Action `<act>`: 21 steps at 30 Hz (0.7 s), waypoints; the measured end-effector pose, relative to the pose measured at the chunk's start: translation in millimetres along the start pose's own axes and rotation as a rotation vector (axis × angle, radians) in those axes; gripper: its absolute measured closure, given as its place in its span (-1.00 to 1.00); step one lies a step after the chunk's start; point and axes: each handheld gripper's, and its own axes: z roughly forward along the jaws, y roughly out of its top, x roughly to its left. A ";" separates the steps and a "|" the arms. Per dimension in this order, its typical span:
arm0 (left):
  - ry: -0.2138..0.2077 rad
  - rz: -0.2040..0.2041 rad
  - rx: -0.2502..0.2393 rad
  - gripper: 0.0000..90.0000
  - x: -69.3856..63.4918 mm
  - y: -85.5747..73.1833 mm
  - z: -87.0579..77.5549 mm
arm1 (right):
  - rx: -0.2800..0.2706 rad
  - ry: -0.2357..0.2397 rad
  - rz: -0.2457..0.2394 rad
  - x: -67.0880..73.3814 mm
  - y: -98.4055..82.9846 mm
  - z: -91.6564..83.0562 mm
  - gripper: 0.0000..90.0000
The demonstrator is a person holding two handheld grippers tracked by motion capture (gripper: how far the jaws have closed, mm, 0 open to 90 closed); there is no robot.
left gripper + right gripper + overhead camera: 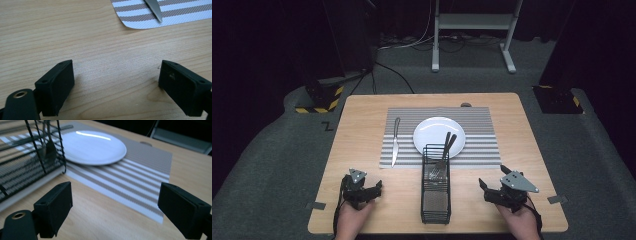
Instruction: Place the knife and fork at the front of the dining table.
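- My left gripper rests low over the near left part of the wooden table; its jaws stand wide apart with bare wood between them, released and holding nothing.
- My right gripper sits at the near right of the table, jaws likewise spread wide and empty, facing the mat and plate.
- Between my two grippers stands a black wire basket, a long narrow holder running from near to far. Its far end touches the near edge of the striped placemat.
- The basket's far compartment holds a fork, prongs down, and a second dark-handled utensil beside it, both leaning toward the plate; I cannot tell what the second piece is. The near compartment shows just its mesh floor.
- A white plate lies on the middle of the placemat with nothing on it.
- A knife lies on the left side of the placemat, left of the plate and well apart from the basket, its tip pointing toward me.
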 end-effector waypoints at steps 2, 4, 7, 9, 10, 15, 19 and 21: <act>-0.003 -0.001 0.003 -0.73 -0.6 0.6 0.9 | -0.024 -0.001 -0.002 1.5 6.1 0.6 -0.73; -0.008 0.011 0.011 -0.79 -1.3 1.4 2.1 | -0.042 -0.005 0.007 2.9 12.4 1.7 -0.73; -0.017 0.011 0.013 -0.84 -1.1 1.6 2.5 | -0.066 -0.008 0.015 5.6 20.7 4.8 -0.73; -0.017 0.011 0.013 -0.84 -1.1 1.6 2.5 | -0.082 -0.005 0.036 9.0 27.0 8.5 -0.73; -0.019 0.012 0.013 -0.84 -0.9 1.5 2.4 | -0.088 -0.006 0.036 9.8 28.8 9.8 -0.73; -0.021 0.014 0.013 -0.84 -0.7 1.3 2.2 | -0.125 -0.027 0.061 16.0 44.3 15.5 -0.73; -0.019 0.019 0.013 -0.84 -0.8 1.1 1.9 | -0.131 -0.032 0.074 19.2 56.5 18.2 -0.73; -0.018 0.019 0.012 -0.84 -1.0 1.1 1.8 | -0.144 -0.027 0.077 21.2 61.4 19.7 -0.73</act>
